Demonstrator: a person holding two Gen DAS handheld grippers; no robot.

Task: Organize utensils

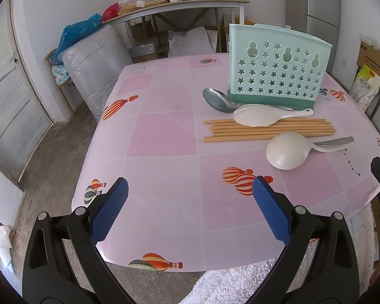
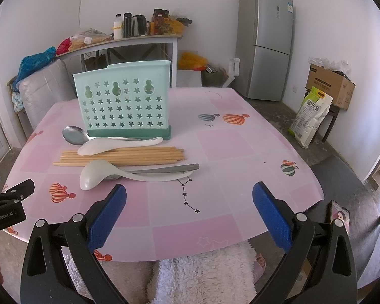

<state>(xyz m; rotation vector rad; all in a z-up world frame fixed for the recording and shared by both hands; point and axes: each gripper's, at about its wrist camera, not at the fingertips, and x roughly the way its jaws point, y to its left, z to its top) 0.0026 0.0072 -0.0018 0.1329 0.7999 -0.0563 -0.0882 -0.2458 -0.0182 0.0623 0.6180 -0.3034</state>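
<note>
A mint-green utensil holder (image 1: 276, 73) with star holes stands on the pink table (image 1: 164, 139); it also shows in the right wrist view (image 2: 124, 106). In front of it lie a metal spoon (image 1: 216, 100), a white spoon (image 1: 255, 117) resting on several wooden chopsticks (image 1: 268, 131), and a white ladle (image 1: 287, 154) over a second metal utensil (image 2: 164, 169). My left gripper (image 1: 190, 210) is open and empty above the table's near edge. My right gripper (image 2: 190, 215) is open and empty, just short of the ladle (image 2: 93, 174).
A fluffy white cloth (image 2: 202, 273) lies below the table's front edge. A fridge (image 2: 266, 43), a cardboard box (image 2: 329, 86) and a rice bag (image 2: 311, 116) stand at the right. A cluttered side table (image 1: 185, 2) and wrapped bedding (image 1: 93, 63) are behind.
</note>
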